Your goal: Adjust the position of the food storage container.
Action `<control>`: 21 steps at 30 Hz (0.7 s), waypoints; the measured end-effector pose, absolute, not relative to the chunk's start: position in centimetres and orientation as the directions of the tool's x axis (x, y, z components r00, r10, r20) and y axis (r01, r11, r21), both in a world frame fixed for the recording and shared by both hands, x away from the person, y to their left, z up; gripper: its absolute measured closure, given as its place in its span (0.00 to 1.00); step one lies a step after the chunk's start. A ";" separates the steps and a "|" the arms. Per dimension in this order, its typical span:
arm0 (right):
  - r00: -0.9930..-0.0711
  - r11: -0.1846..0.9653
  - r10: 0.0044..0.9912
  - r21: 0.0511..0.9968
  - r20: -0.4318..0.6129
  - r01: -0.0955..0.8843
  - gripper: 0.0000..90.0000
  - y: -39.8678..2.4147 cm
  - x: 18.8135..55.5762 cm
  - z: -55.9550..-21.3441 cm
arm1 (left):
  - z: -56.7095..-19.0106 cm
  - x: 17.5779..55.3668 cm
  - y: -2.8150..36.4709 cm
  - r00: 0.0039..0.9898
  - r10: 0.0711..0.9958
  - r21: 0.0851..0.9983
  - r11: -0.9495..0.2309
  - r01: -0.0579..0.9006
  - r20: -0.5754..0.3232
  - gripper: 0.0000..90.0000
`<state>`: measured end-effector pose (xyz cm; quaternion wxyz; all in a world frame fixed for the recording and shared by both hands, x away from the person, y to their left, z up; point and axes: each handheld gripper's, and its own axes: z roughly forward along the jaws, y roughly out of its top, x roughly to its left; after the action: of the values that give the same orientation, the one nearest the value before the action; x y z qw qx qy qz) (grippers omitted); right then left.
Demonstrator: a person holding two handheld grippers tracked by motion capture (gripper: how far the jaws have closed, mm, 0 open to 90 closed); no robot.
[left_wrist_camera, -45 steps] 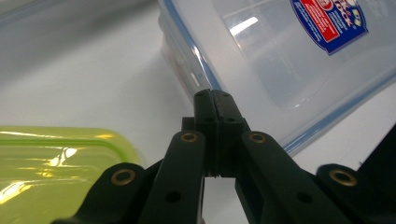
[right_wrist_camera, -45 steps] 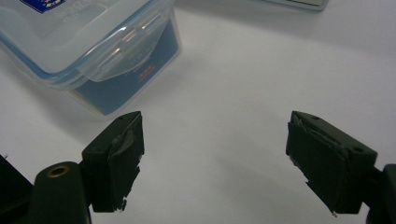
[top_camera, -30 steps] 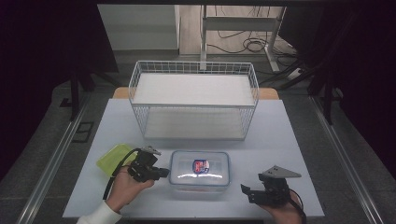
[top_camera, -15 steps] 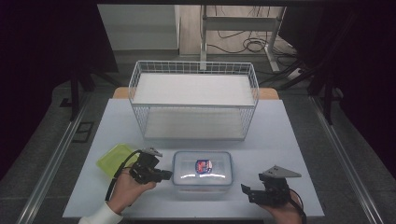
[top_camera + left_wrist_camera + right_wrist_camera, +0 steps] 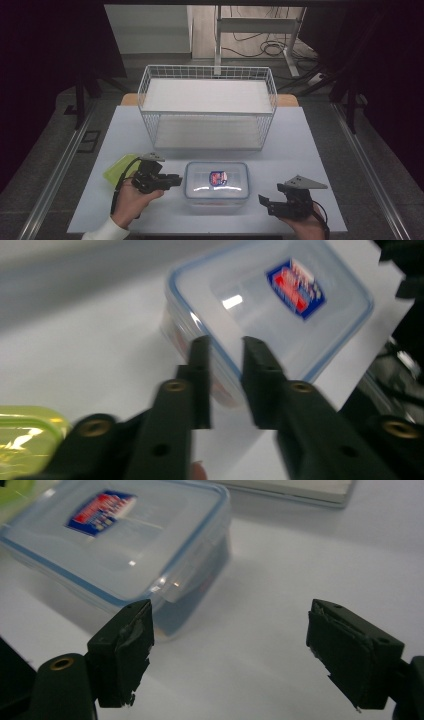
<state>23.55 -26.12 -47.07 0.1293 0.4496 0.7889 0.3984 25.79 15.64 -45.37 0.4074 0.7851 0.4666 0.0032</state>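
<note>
A clear plastic box [image 5: 216,185] with a blue-rimmed lid and a red and blue label lies at the table's front middle. My left gripper [image 5: 177,178] is level at its left side. In the left gripper view its jaws [image 5: 226,347] stand a little apart, with the box's [image 5: 280,295] side edge between them. These jaws have just been opening. My right gripper [image 5: 262,200] sits by the box's front right corner. It [image 5: 230,625] is wide open, with bare table between the pads and the box [image 5: 115,540] just beyond the left pad.
A yellow-green lidded container [image 5: 117,170] lies left of the left hand, and its corner [image 5: 25,435] appears in the left gripper view. A white wire basket [image 5: 207,107] stands across the back of the table [image 5: 310,145]. The table's front edge is close to both hands.
</note>
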 end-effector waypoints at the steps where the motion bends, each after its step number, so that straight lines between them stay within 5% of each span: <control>1: -0.569 0.265 0.803 0.748 0.178 0.608 0.21 -26.1 23.6 -46.9 | -45.3 25.7 15.7 0.559 0.735 0.647 -0.218 0.731 -0.383 0.71; 4: -0.578 0.251 0.790 0.754 0.202 0.606 0.21 -26.0 23.6 -46.7 | -45.1 25.3 15.7 0.545 0.727 0.642 -0.188 0.743 -0.418 0.47; 8: -0.597 0.233 0.766 0.761 0.240 0.606 0.21 -25.6 23.9 -46.0 | -44.7 24.5 15.3 0.527 0.714 0.632 -0.153 0.760 -0.461 0.30; 21: -0.623 0.207 0.714 0.753 0.321 0.625 0.20 -24.4 25.4 -44.8 | -44.6 23.7 15.8 0.480 0.706 0.608 -0.087 0.789 -0.521 0.23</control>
<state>25.37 -24.43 -44.82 0.0485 0.4315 0.7754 0.4585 23.73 15.82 -44.55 0.4456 0.7357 0.5079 -0.0466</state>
